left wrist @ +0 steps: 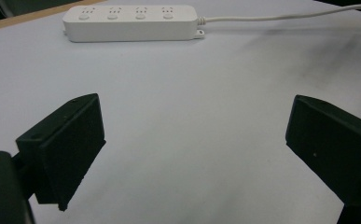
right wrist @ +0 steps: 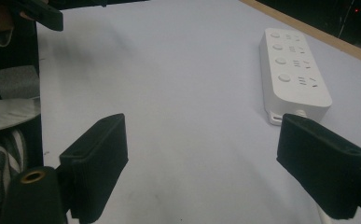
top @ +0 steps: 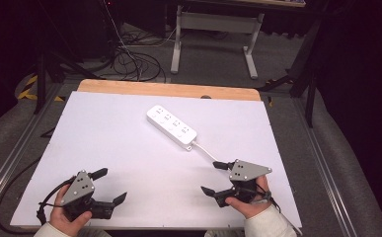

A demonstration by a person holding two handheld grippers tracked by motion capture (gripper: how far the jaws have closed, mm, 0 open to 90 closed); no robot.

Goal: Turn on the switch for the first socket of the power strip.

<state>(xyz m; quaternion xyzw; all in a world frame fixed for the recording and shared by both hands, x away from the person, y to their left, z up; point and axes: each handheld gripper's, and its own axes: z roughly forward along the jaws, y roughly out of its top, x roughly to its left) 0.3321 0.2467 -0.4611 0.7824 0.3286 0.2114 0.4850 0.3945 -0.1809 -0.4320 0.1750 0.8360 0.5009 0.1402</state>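
Light falls from above onto my white table [top: 129,143]; table bright, room around it very dark. High view a bit soft and grainy, no glare. Small dark shadows sit under my left gripper [top: 108,186] and my right gripper [top: 214,177]. In left gripper view, wide grey shadow smudge lies on table near cord [left wrist: 281,17]; my black jaws up close look fuzzy. In right gripper view, power strip [right wrist: 294,74] fairly sharp, near jaws blurry, far corners dim.
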